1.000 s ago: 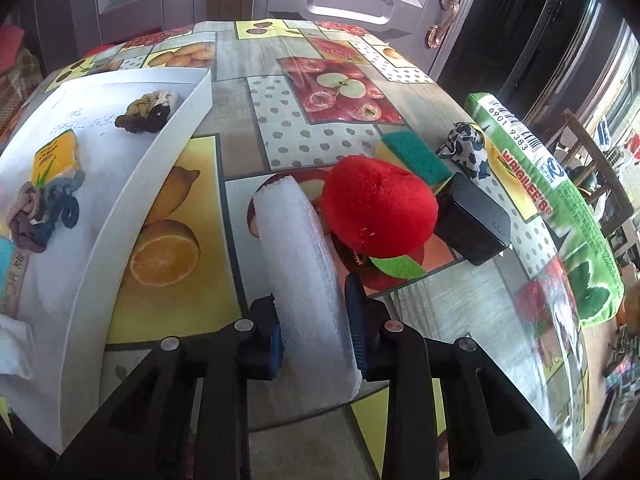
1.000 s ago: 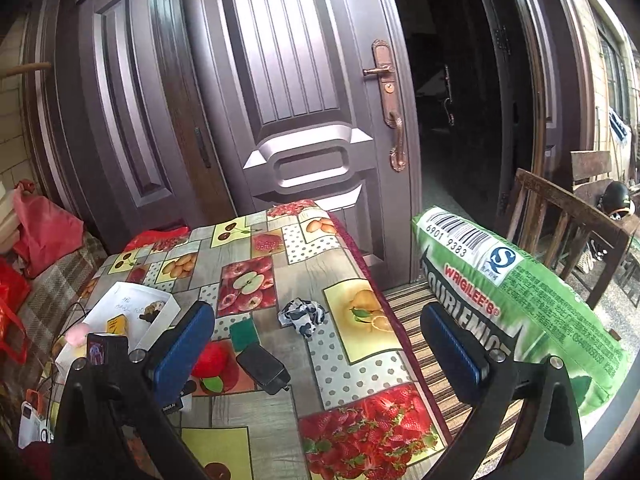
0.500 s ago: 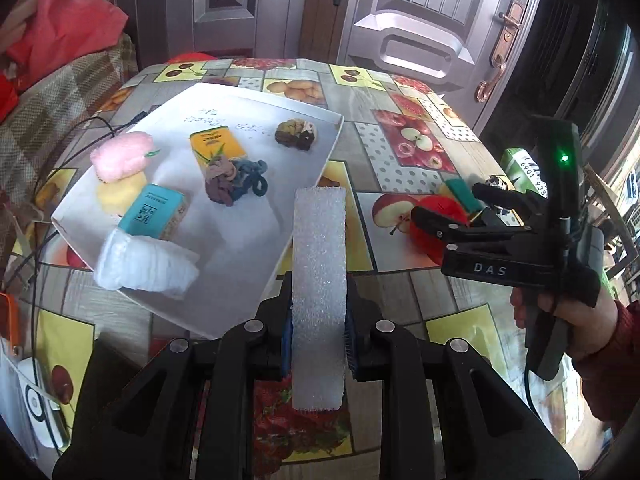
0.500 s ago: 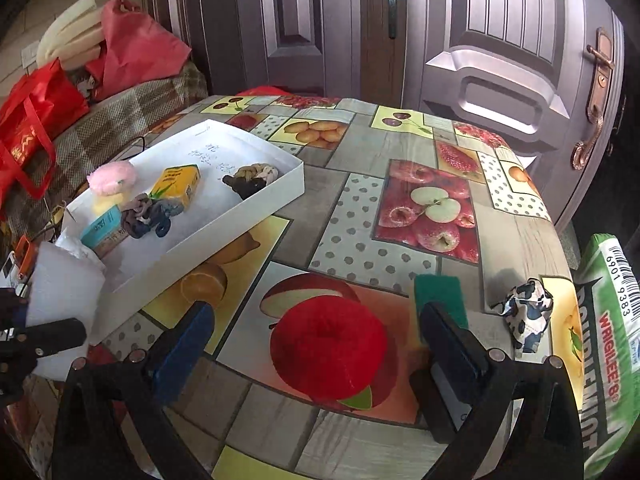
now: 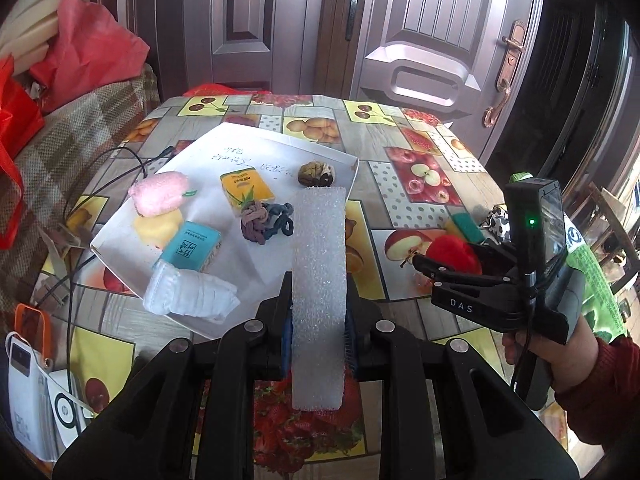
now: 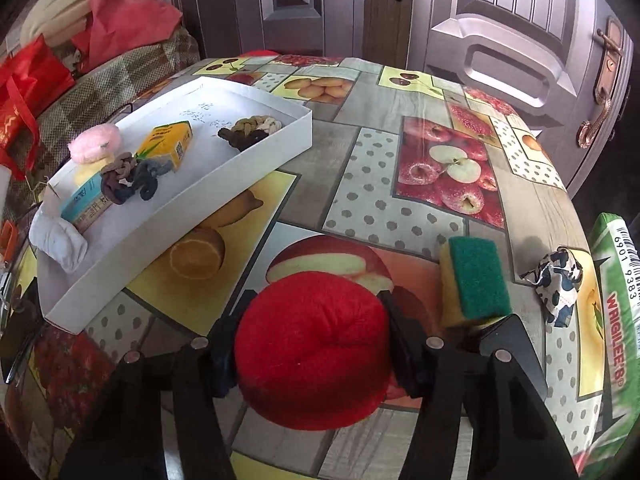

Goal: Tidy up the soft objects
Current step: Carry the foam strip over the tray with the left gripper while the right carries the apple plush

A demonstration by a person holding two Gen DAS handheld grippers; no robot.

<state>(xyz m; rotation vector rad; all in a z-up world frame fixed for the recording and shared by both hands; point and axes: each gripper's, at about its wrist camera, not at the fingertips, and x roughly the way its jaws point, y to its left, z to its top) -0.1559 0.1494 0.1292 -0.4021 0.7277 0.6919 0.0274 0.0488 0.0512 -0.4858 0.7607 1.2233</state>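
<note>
Panelled metal doors [image 5: 420, 52] with a brass handle close off the room behind; a checked sofa [image 5: 80, 128] with red bags sits at the far left. Fruit-print oilcloth covers the desk [image 6: 400, 160].

Left tool [image 5: 318, 332]: jaws drawn in tight on a white foam strip [image 5: 319, 280], pinching it near its lower third. Strip stands upright, raised above the desk, its top end in line with the near corner of the white tray [image 5: 276, 276].

Right tool [image 6: 312, 344]: fingers spread moderately, one on each side of a red plush apple [image 6: 312, 356] and touching its flanks. Apple looks lightly squeezed; whether it is off the desk I cannot tell. Left wrist view shows this tool [image 5: 452, 276] gripped by the person's hand [image 5: 560, 352] in a dark red sleeve.

Tray contents: pink plush peach [image 5: 158, 196], yellow box [image 5: 246, 186], teal box [image 5: 192, 246], knotted hair ties [image 5: 266, 222], brown braided tie [image 5: 316, 174], crumpled white cloth [image 5: 188, 296] overhanging the near rim.

Loose on the desk beside the apple: green-and-yellow sponge [image 6: 474, 284], black-and-white patterned cloth [image 6: 558, 284]. Green printed bag [image 6: 612, 320] at the right edge.
</note>
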